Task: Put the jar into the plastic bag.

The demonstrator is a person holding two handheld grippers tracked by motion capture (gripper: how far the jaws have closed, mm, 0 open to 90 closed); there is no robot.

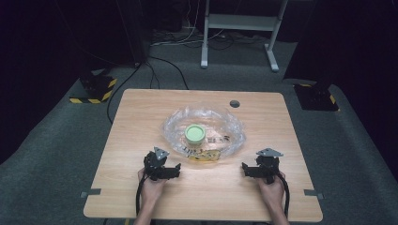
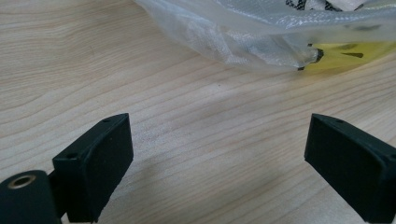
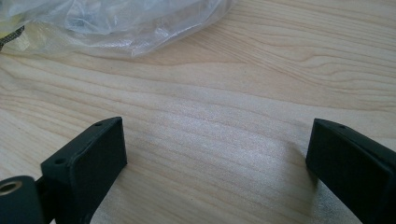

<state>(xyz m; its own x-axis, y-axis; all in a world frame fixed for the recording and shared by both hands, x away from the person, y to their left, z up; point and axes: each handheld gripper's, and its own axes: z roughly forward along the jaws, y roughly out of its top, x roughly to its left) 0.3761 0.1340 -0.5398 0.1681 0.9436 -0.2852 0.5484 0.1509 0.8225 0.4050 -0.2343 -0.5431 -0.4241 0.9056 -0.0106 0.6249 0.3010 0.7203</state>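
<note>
the left gripper [image 1: 177,169] and the right gripper [image 1: 245,168] both have their jaws spread wide, holding nothing, low over the wooden table [image 1: 131,122]. each points inward toward the other. the clear plastic bag [image 1: 174,129] with a green lid [image 1: 194,133] inside lies just beyond them.

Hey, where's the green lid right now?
In the high view, the green lid sits mid-table inside the clear plastic bag, beyond and between the left gripper and the right gripper.
</note>
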